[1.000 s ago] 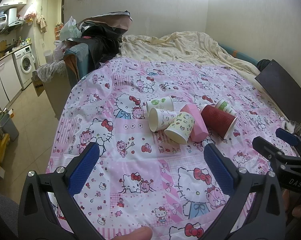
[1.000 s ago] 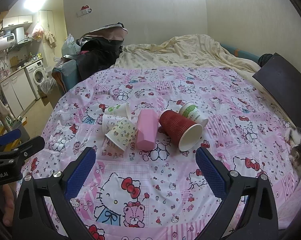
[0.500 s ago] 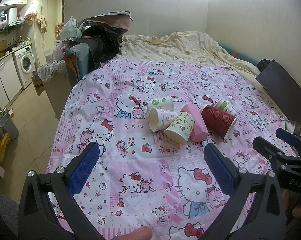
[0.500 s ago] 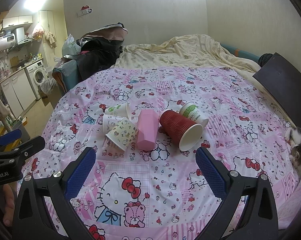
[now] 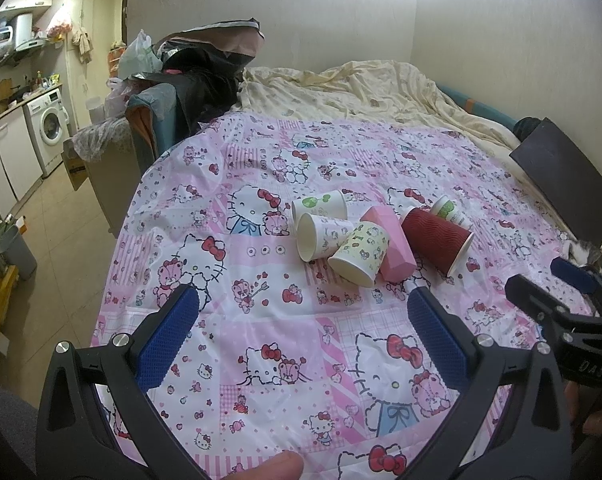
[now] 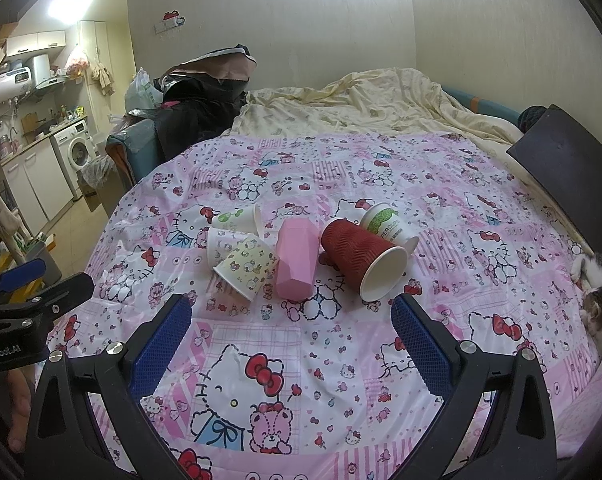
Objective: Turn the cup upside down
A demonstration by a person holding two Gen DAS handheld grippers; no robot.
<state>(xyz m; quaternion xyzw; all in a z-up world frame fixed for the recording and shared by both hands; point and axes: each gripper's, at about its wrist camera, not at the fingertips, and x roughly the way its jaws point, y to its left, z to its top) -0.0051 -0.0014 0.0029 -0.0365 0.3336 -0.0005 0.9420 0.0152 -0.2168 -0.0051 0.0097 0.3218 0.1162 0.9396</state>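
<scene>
Several cups lie on their sides in a cluster on the pink Hello Kitty sheet point(image 5: 261, 344): a red ribbed cup point(image 5: 437, 240) point(image 6: 361, 258), a pink faceted cup point(image 5: 391, 242) point(image 6: 297, 258), a yellowish patterned cup point(image 5: 361, 252) point(image 6: 247, 266), two white printed cups point(image 5: 321, 234) point(image 5: 319, 206) and a white cup with green print point(image 6: 387, 224). My left gripper point(image 5: 301, 320) is open and empty, short of the cluster. My right gripper point(image 6: 291, 316) is open and empty, just in front of the pink and red cups.
A cream duvet point(image 5: 361, 92) covers the far half of the bed. A dark board point(image 6: 569, 184) leans at the right edge, with a cat point(image 6: 599, 292) below it. Bags and a chair point(image 5: 173, 120) stand at the left, beside the kitchen floor point(image 5: 61, 216).
</scene>
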